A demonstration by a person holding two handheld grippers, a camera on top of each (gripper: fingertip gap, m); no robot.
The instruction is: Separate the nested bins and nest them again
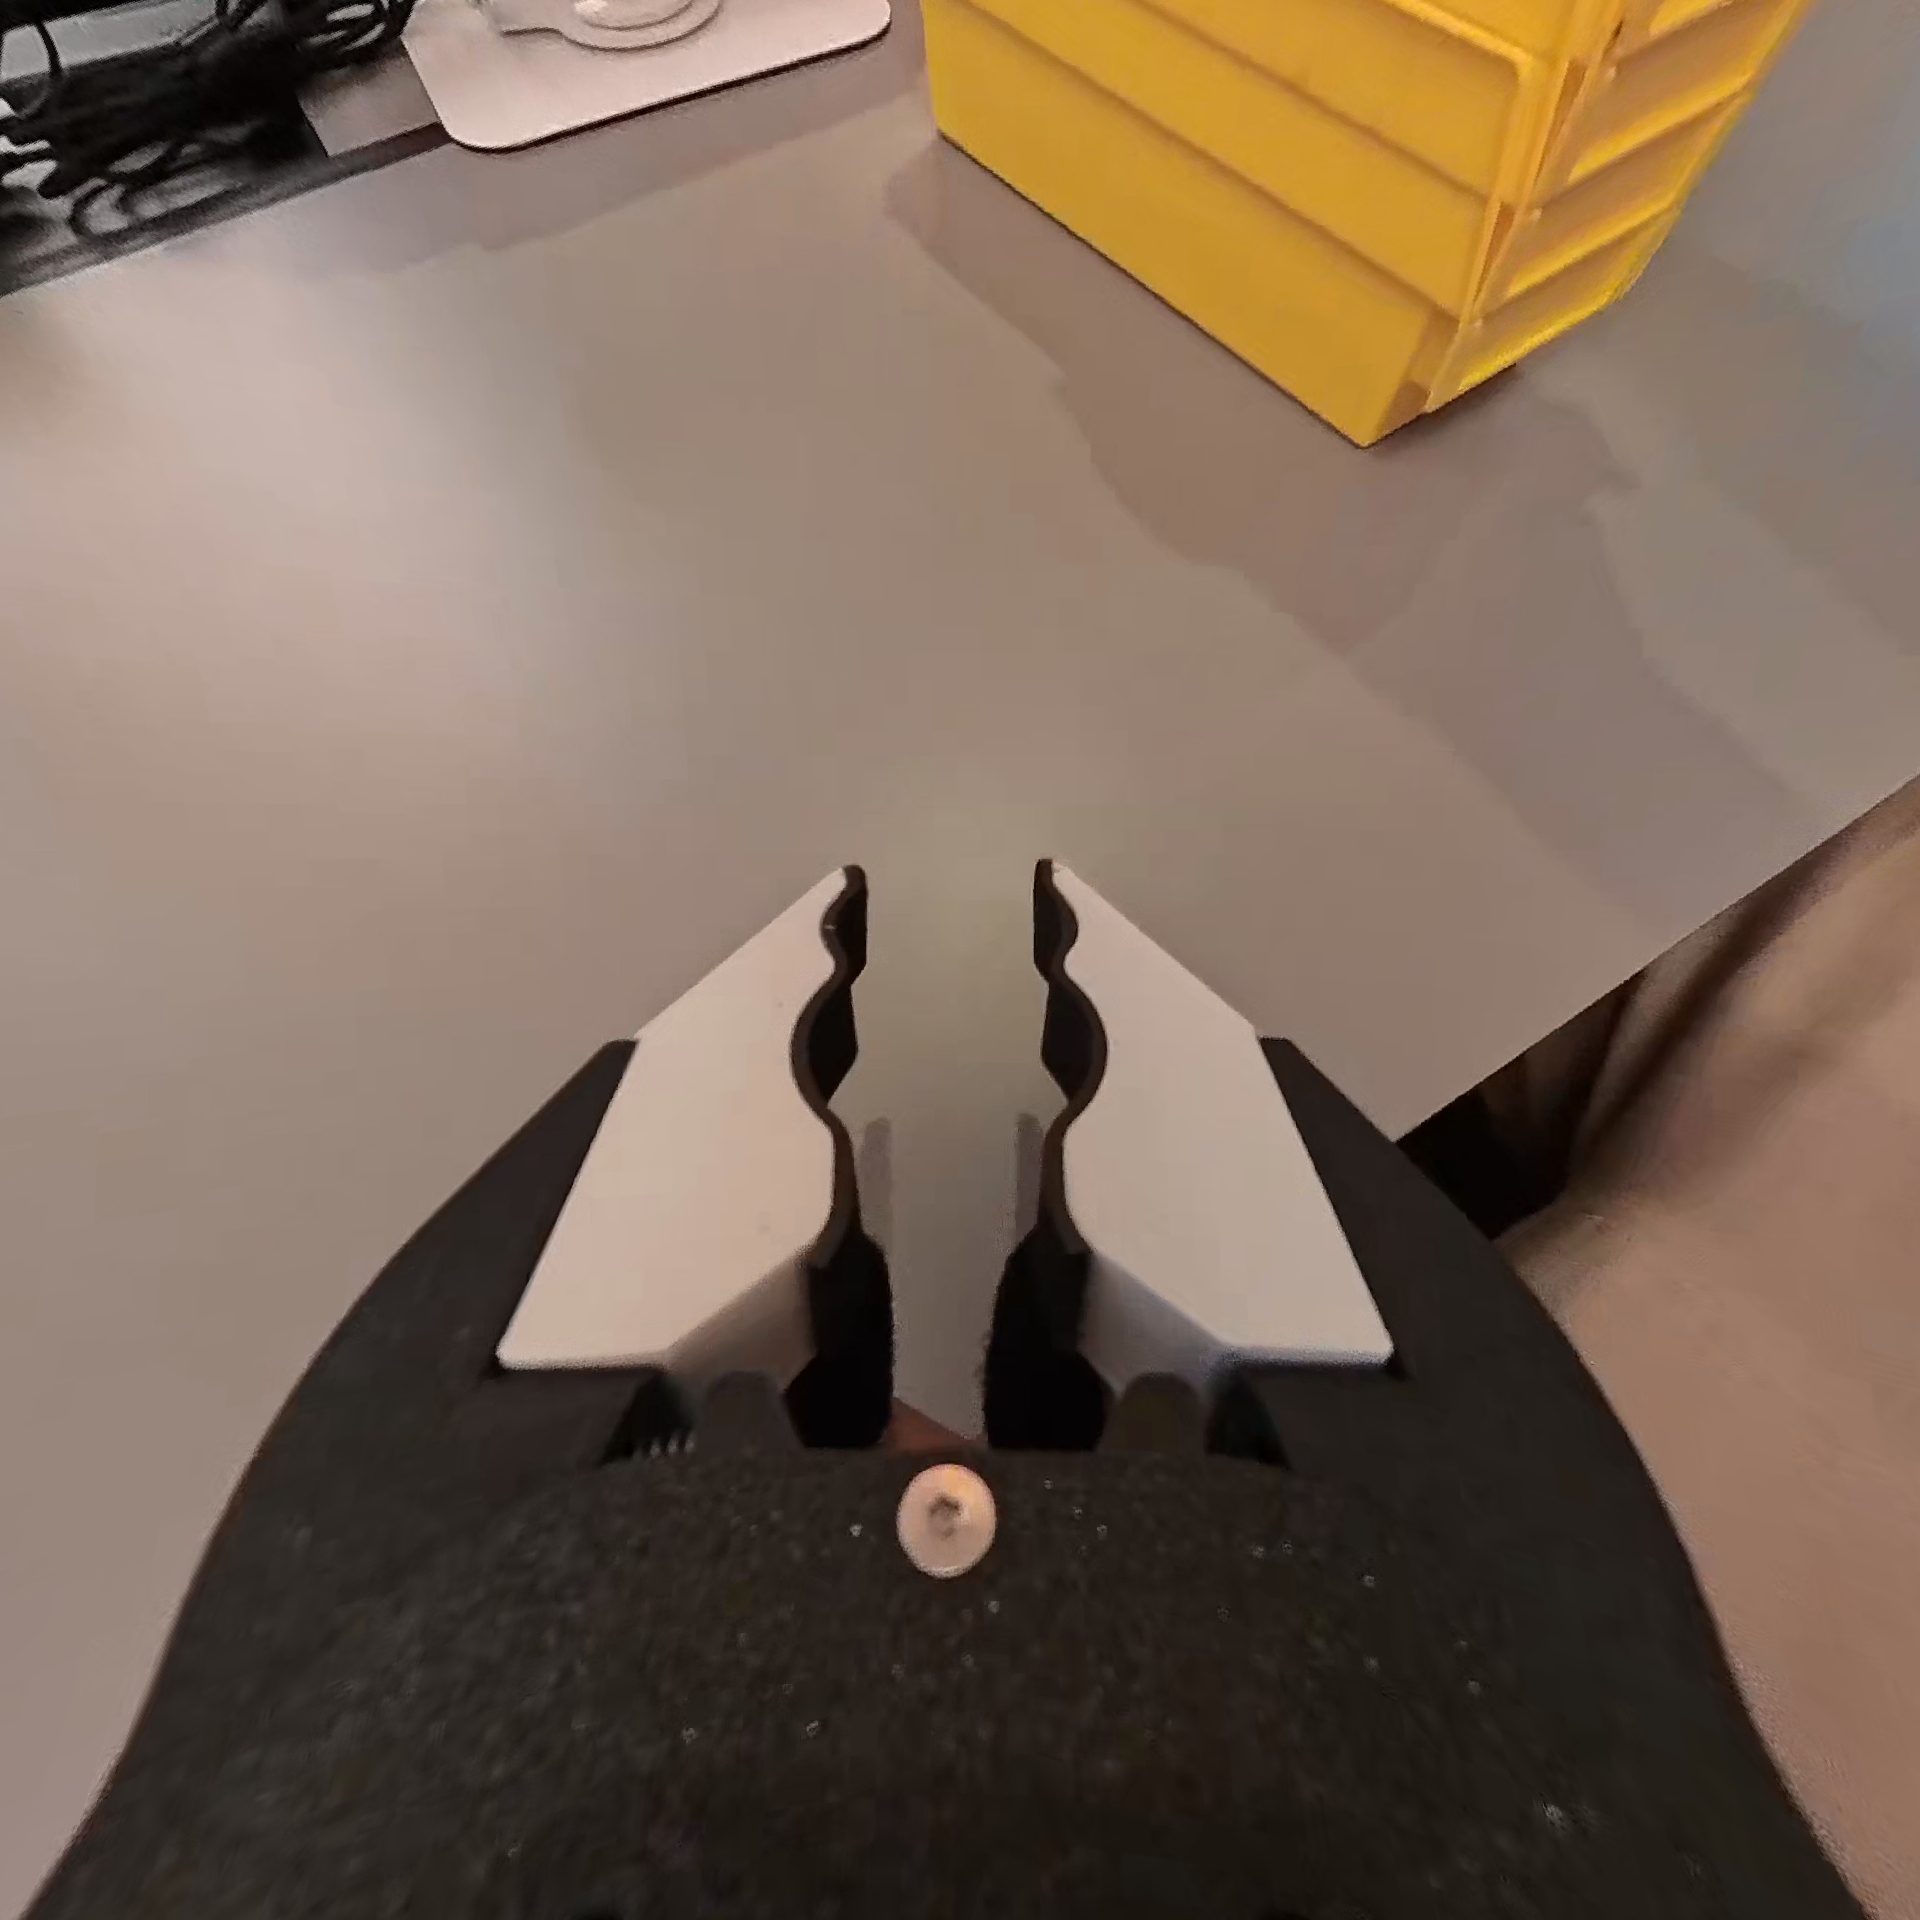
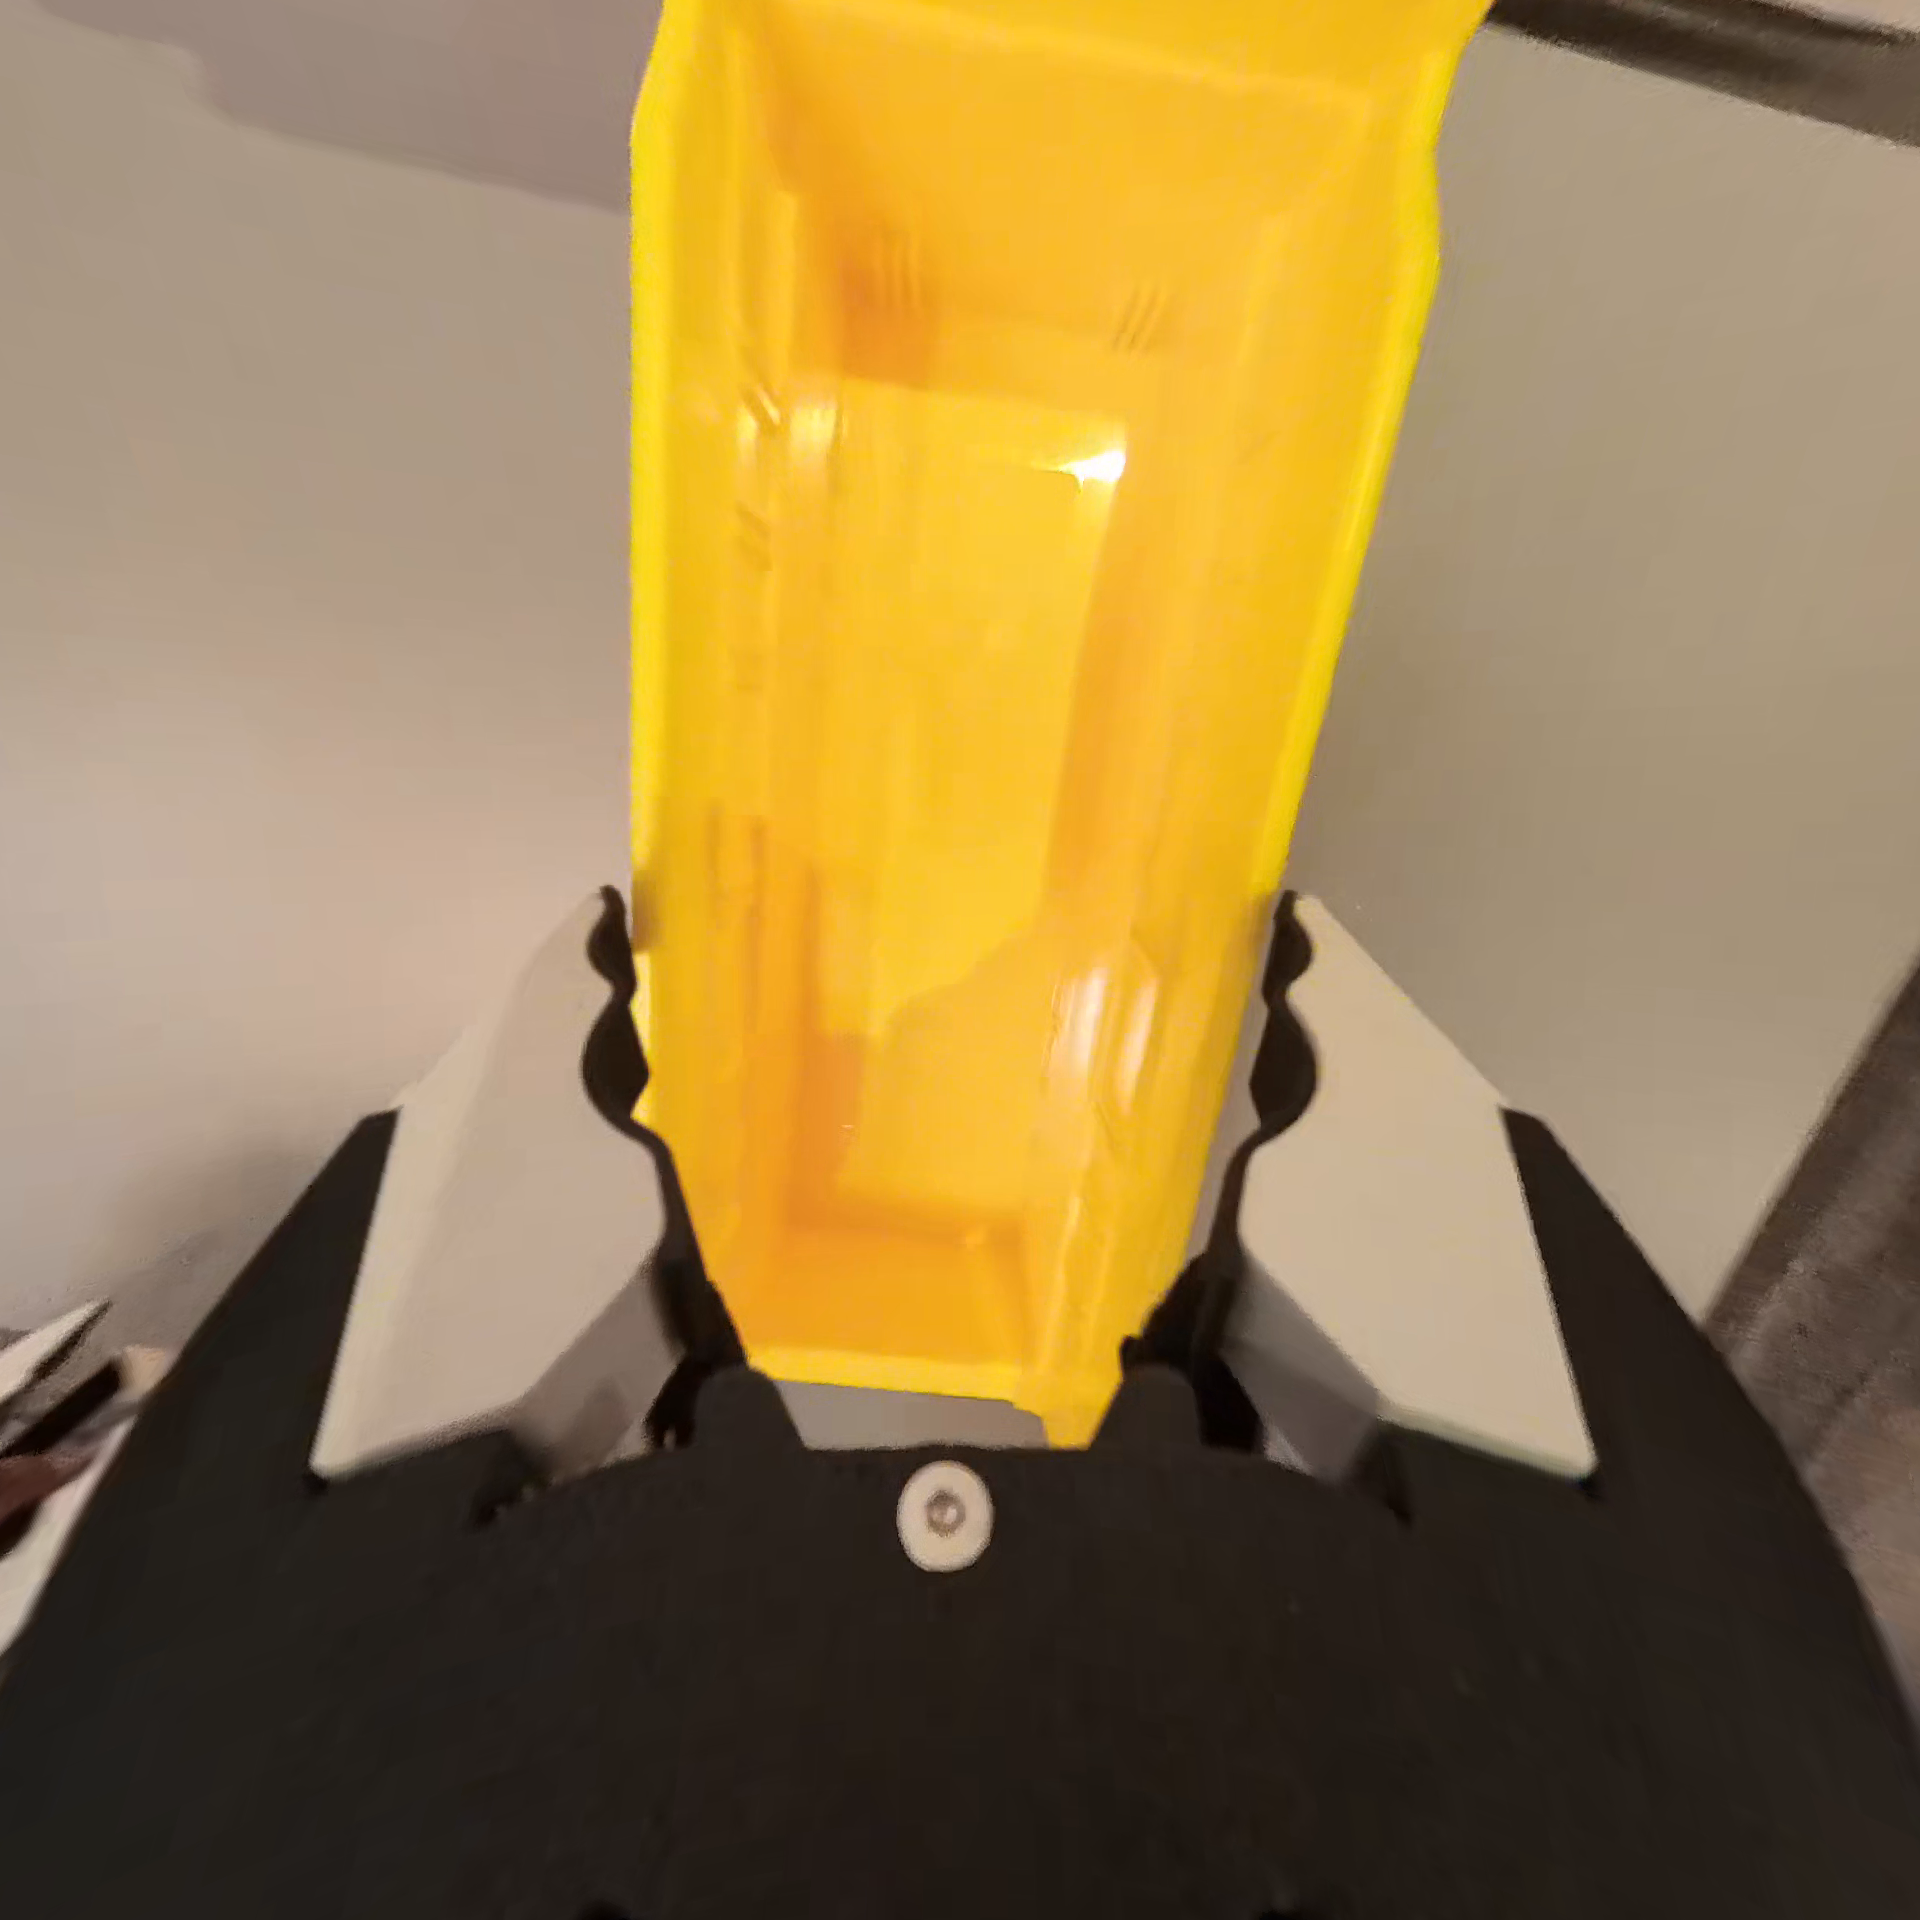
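Note:
A stack of nested yellow bins (image 1: 1299,187) stands on the grey table (image 1: 520,623) at the far right of the left wrist view. My left gripper (image 1: 951,883) hovers over bare table in front of the stack, well short of it, its jaws a little apart with nothing between them. In the right wrist view my right gripper (image 2: 951,904) is closed around a single yellow bin (image 2: 987,623), one finger on each long side wall, and I look into its open inside. The bin reaches away from the gripper over the table. This view is blurred.
A grey mat (image 1: 644,73) with a clear glass item on it lies at the far edge, with black cables (image 1: 125,135) to its left. The table's front edge (image 1: 1662,935) runs diagonally at the right, with beige fabric (image 1: 1766,1143) below it.

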